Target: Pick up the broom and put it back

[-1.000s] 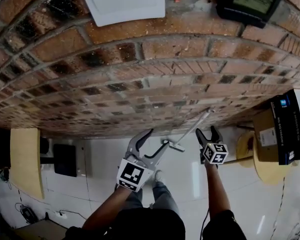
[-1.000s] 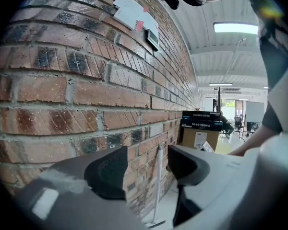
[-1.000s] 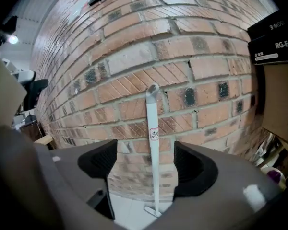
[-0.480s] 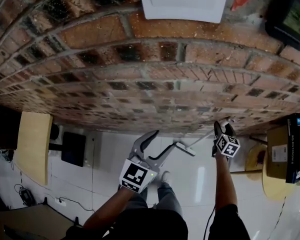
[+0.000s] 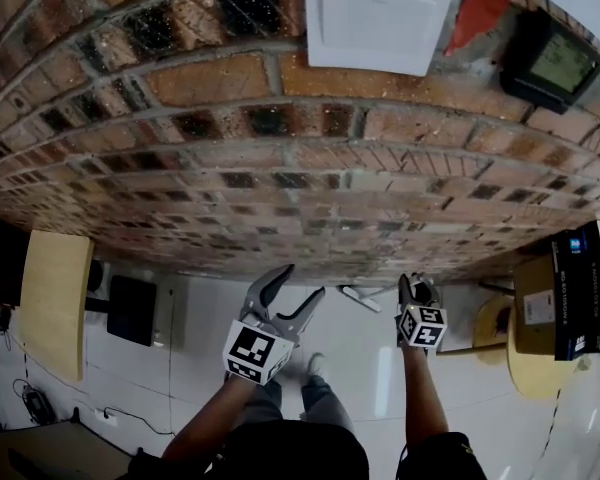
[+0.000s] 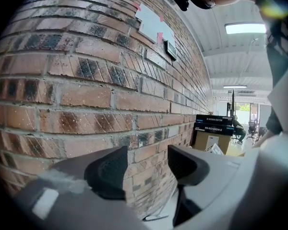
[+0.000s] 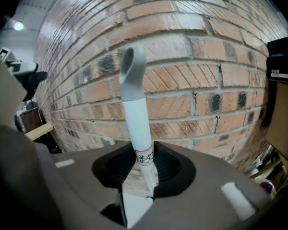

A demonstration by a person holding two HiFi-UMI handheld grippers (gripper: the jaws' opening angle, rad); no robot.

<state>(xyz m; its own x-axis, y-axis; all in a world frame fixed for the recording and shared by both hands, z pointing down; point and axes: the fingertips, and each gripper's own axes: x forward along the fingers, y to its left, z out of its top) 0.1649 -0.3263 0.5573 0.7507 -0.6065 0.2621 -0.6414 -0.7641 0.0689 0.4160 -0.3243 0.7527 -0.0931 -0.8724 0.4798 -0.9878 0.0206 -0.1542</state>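
The broom handle (image 7: 133, 114) ran lengthwise along the right tool (image 7: 144, 164), its loop end pointing up at the brick wall (image 7: 206, 56). That tool, open a second earlier, had just closed and clenched the handle. Facing the wall, the left tool (image 6: 146, 167) stood released and empty.

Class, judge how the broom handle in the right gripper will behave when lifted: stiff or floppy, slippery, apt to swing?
Probably stiff: the broom handle runs straight out of the right gripper, whose jaws have just been closing onto it. Possibly slippery: its surface looks smooth and glossy. Gripped near its capped end, it may pivot.
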